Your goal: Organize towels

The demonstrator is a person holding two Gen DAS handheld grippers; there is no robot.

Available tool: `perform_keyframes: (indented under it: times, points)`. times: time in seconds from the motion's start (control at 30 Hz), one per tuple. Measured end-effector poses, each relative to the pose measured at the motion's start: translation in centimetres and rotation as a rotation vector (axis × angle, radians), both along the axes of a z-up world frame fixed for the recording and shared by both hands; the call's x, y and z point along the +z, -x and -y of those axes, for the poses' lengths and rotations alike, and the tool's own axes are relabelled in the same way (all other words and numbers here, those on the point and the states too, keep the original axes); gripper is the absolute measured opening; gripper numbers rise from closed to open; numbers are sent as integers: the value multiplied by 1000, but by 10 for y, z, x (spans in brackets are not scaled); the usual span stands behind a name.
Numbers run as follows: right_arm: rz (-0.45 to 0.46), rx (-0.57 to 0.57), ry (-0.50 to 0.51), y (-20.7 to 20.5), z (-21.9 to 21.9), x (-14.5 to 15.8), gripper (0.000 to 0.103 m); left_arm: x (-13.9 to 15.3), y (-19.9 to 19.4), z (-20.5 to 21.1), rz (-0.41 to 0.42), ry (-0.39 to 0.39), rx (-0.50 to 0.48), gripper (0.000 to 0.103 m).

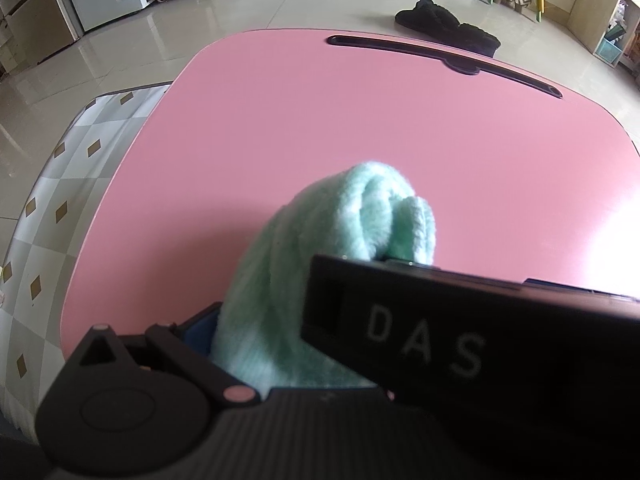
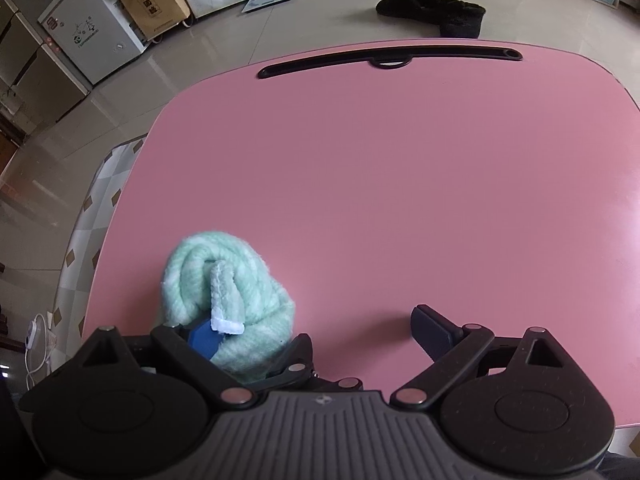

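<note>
A rolled mint-green towel (image 1: 320, 248) (image 2: 228, 288) lies near the front left of the pink table (image 1: 360, 128) (image 2: 400, 184). My left gripper (image 1: 304, 320) straddles it. Its left finger stands wide out, with the blue pad (image 1: 198, 330) against the roll. A black block marked DAS (image 1: 460, 344) hides its right finger. My right gripper (image 2: 316, 334) is open wide just above the table. Its left pad (image 2: 202, 340) touches the towel, and a white towel corner lies over that pad. Its right finger (image 2: 432, 332) hangs over bare table.
A long black slot (image 1: 444, 60) (image 2: 388, 58) runs along the table's far edge. Black slippers (image 1: 448, 24) (image 2: 432, 10) lie on the tiled floor beyond. A checked cloth (image 1: 60, 184) (image 2: 92, 216) borders the table's left side. A white cabinet (image 2: 92, 36) and a cardboard box (image 2: 154, 4) stand at the back left.
</note>
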State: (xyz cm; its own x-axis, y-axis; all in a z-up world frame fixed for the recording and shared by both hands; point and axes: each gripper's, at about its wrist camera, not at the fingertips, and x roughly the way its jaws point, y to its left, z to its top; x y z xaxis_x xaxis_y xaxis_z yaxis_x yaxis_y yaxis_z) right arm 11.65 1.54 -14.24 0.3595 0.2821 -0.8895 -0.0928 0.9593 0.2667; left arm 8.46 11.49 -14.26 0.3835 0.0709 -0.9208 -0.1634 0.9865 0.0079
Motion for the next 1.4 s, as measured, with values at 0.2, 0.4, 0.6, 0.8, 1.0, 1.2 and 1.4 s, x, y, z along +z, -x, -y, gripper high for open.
perform_keyframes:
  times: [0.2,0.4,0.6,0.8,1.0,1.2,1.4]
  points:
    - [4,-25,-2,-1,8,0,95,0,-4,8,3,0,-12,103]
    - [-20,-28,9,-4,15,0,98,0,-5,16,10,0,-29,103]
    - [-21,-45,12,-4,25,0,99,0,-7,27,16,0,-54,103]
    - [-23,-72,16,-2,37,0,99,-1,-9,39,22,0,-87,103]
    - [-34,-117,22,0,49,0,99,-1,-12,52,26,0,-120,103]
    - [-39,-163,25,3,62,1,99,-2,-15,64,30,0,-149,103]
    - [-46,-198,28,3,71,1,99,-4,-17,74,36,1,-180,103]
